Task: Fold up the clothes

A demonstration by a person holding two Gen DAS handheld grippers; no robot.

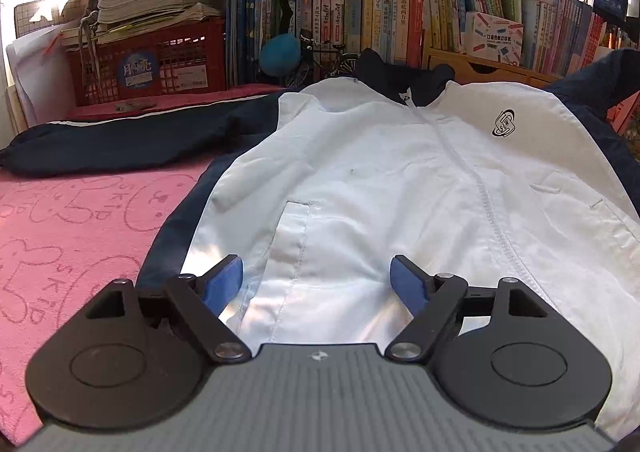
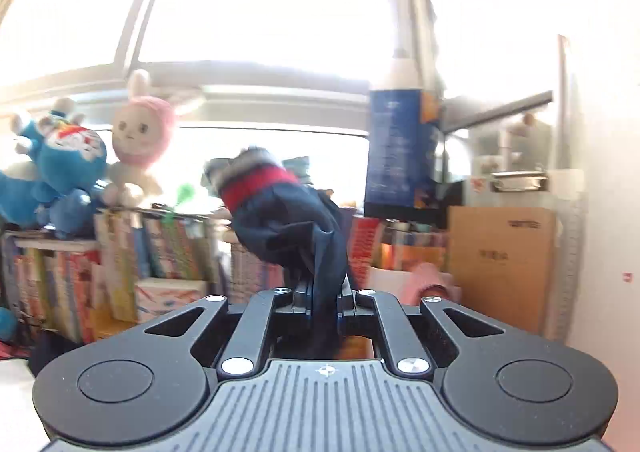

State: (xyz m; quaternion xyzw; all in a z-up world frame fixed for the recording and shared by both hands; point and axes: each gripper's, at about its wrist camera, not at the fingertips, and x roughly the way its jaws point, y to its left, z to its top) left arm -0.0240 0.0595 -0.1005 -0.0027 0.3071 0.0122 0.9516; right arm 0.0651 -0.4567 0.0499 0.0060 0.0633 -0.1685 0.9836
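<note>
A white and navy zip jacket lies front up on a pink towel, collar at the far end, its left sleeve stretched out to the left. My left gripper is open and empty, low over the jacket's hem beside a pocket. My right gripper is shut on the jacket's navy right sleeve, held up in the air, with the red and grey cuff sticking up above the jaws.
A bookshelf full of books lines the far side. A red crate with stacked papers stands at the far left. Plush toys, a brown cardboard box and a bright window show in the right wrist view.
</note>
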